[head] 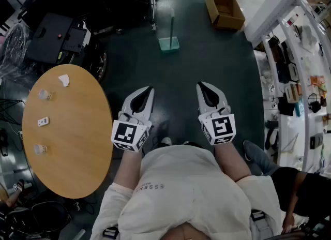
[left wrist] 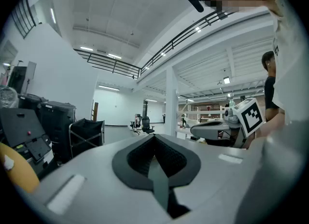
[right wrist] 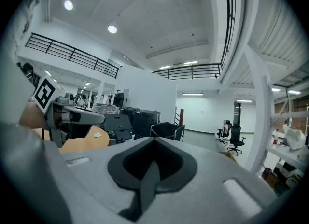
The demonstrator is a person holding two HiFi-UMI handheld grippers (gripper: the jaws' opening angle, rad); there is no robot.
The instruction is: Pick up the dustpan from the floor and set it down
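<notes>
Dustpan (head: 169, 43): upright on the floor with its handle pointing up, straight ahead of both grippers and well apart from their tips; it sits roughly in line with the gap between them, a little closer to the left one's side. Nothing touches it.
Floor (head: 207, 58): dark and bare between the gripper tips and the dustpan.
Table (head: 72, 140): round and wooden, just to the left of the left gripper.
Shelves (head: 295, 89): white and loaded, well off to the right of the right gripper.
Box (head: 225, 10): open cardboard, beyond the right gripper and to the right of the dustpan.
Left gripper (head: 149, 88): held level, jaws pressed together with nothing between them; its own view shows the dark pads (left wrist: 166, 158) meeting along one seam.
Right gripper (head: 199, 85): beside the left one and pointing the same way, tipped slightly down, jaws fully closed and empty.
Cups (head: 44, 94): two small ones on the table, left of the left gripper.
Paper (head: 63, 80): a white scrap at the table's far edge.
</notes>
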